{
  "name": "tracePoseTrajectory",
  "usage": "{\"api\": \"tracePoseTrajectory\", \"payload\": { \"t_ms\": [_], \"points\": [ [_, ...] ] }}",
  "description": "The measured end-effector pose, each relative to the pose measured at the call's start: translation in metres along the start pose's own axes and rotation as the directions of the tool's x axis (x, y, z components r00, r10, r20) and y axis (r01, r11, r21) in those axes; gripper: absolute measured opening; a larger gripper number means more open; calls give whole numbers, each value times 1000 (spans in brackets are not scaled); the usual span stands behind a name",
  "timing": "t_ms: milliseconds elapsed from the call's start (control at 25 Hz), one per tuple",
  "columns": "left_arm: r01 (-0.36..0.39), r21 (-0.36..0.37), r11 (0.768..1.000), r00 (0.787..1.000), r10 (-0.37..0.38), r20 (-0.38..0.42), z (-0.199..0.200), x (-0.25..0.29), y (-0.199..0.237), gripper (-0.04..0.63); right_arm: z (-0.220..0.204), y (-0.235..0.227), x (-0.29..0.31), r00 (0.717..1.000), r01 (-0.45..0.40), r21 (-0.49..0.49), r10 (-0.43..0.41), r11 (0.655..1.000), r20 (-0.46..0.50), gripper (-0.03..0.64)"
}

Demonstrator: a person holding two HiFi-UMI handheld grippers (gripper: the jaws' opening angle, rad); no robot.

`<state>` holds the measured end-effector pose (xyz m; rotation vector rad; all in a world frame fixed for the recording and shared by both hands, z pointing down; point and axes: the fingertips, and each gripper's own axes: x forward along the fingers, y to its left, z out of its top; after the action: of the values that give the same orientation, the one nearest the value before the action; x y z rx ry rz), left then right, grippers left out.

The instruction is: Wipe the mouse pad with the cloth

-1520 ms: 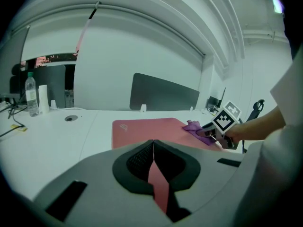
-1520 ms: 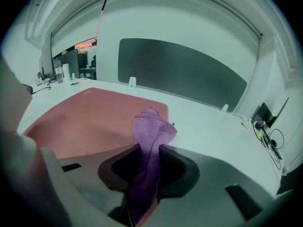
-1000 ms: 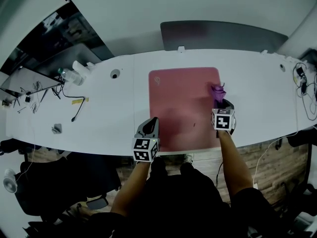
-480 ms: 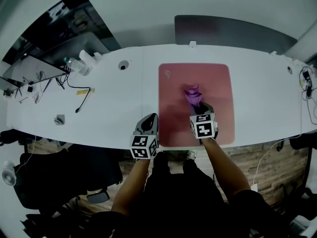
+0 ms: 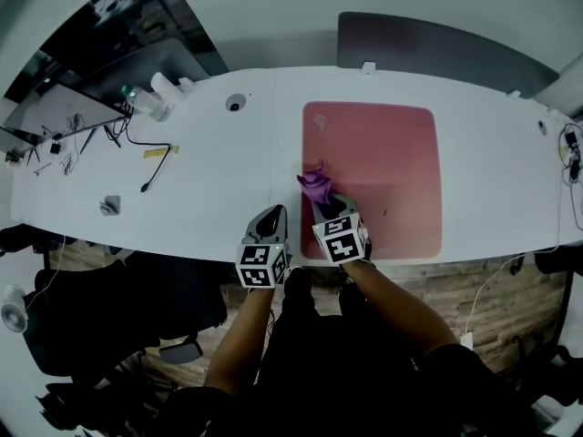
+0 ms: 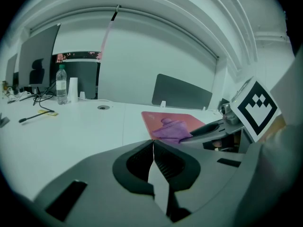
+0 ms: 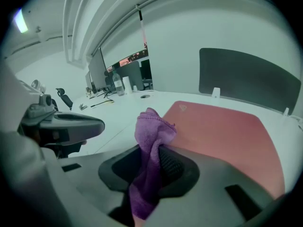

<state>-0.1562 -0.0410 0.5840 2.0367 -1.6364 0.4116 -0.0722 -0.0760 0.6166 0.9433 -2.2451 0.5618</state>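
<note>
At the far left of the white table [image 5: 209, 167], a bottle [image 5: 137, 101] is standing near the back edge, and a dark cable [image 5: 146, 164] is trailing toward the front. A round hole [image 5: 236, 104] is showing in the tabletop further along.

The left gripper [image 5: 271, 218] is hanging over the table's near edge, just left of the pad [image 5: 383, 171]. Its jaws are pressing together with nothing between them, as its own view shows [image 6: 153, 145].

Just beside it, the right gripper [image 5: 324, 206] is reaching over the pad's near left part. Its jaws are pinching the purple cloth [image 7: 150, 132], which is bunching up above the pads and hanging down below them. In the head view the cloth [image 5: 313, 182] is sitting at the pad's left edge, about halfway along it; whether it is pressing on the surface I cannot tell.

The pink pad is lying flat on the table, stretching away to the right. A grey panel [image 5: 428, 48] is standing behind the table, and loose wires [image 5: 572, 157] are lying at the far right end.
</note>
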Motion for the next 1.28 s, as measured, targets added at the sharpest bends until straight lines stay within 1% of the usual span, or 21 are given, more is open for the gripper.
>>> {"api": "tracePoseTrajectory", "payload": {
  "t_ms": [160,400,480,680,880,1040,1280],
  "points": [
    [-10,-8,1000,1000,10,-5,-6,-1,3,23,-12,17,10,999,-27,-14,27,1000,-43,112],
    [-18,-21,1000,1000,18,-13,-13,0,1,23,-21,10,18,997,-4,-53,0,999,-81,109],
    [-14,-18,1000,1000,14,-11,-12,2,-5,23,-22,3,16,997,3,-48,-7,999,-83,109],
    [-32,-25,999,999,33,39,-1,5,-10,23,-25,-14,9,997,21,-42,-24,999,-75,109],
    [-18,-16,1000,1000,18,19,-2,15,-20,23,-31,-37,0,995,57,-37,-60,998,-76,109],
    [2,-9,1000,1000,-1,12,0,25,-34,23,-34,-58,-6,994,84,-15,-85,996,-75,109],
    [40,13,999,999,-40,7,6,38,-59,23,-44,-97,-24,986,155,23,-153,988,-72,110]
  ]
}}
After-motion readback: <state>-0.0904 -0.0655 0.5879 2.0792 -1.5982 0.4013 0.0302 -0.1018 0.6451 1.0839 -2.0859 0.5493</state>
